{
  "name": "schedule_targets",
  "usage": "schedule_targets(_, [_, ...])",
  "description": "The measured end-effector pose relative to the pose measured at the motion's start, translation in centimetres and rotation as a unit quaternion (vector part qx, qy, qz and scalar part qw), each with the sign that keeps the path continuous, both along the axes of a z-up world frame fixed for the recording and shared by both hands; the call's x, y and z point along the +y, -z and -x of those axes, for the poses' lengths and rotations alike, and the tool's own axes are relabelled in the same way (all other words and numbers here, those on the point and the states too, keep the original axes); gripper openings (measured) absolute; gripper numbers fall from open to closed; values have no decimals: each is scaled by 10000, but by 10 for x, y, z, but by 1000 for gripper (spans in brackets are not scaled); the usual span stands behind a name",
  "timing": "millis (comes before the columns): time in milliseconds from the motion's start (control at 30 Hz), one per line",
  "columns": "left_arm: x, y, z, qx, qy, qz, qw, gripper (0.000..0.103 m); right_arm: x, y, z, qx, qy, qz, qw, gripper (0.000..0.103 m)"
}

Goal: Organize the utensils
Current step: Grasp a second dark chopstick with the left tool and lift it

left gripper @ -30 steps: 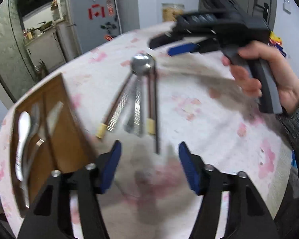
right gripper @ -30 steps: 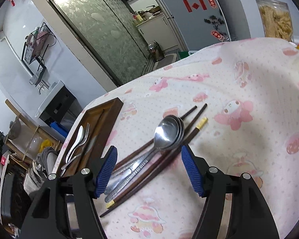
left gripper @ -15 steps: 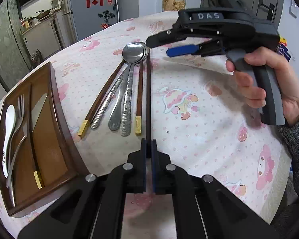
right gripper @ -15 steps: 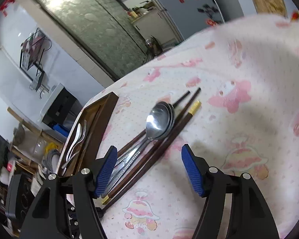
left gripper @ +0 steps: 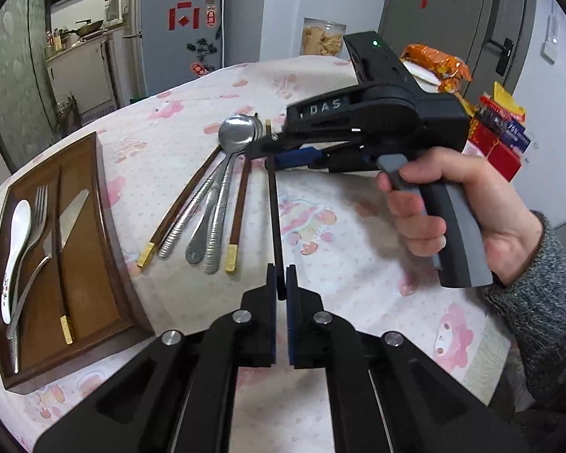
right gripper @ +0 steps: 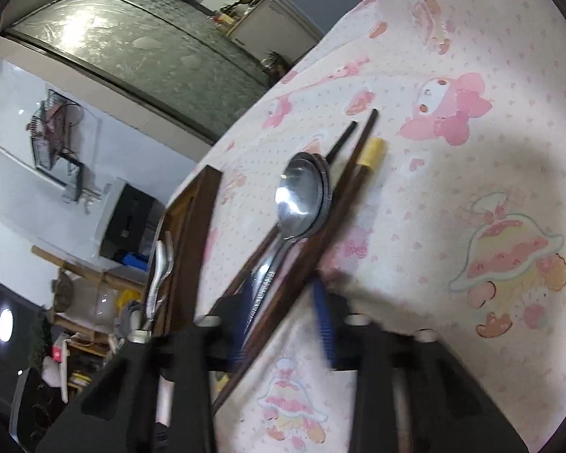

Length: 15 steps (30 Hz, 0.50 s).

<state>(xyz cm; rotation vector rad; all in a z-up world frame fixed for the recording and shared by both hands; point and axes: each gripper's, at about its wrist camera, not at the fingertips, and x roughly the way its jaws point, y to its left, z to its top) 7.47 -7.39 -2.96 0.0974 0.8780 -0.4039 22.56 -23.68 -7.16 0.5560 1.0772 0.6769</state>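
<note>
My left gripper (left gripper: 281,283) is shut on the tip of a dark chopstick (left gripper: 272,204) that runs away from me. My right gripper (left gripper: 279,151) hovers over that chopstick's far end; in its own view (right gripper: 285,313) its blue pads straddle the utensil pile, part-way closed and blurred. Stacked metal spoons (left gripper: 237,137) and two gold-tipped brown chopsticks (left gripper: 239,207) lie on the pink tablecloth; the spoons (right gripper: 302,196) also show in the right wrist view. A wooden tray (left gripper: 109,226) at the left holds a white spoon (left gripper: 17,234), fork, knife and one chopstick.
Snack bags (left gripper: 434,64) and red boxes (left gripper: 498,132) stand at the table's far right. A jar (left gripper: 322,37) stands at the far edge. The tray's wall (right gripper: 192,234) rises left of the pile in the right wrist view.
My left gripper stays shut on the dark chopstick and has lifted slightly. My right gripper has dropped closer to the pile and its jaws have narrowed.
</note>
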Motion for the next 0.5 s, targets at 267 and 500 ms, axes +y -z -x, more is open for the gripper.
schedule_targets(267, [5,2,4,-39,26,84,10000,5,0,-17,13,-279,185,6,9994,15])
schedule_targets(500, [35,-20,16,-354,-232,20,9991,5,45,-59,10,-637,-139,77,9978,14])
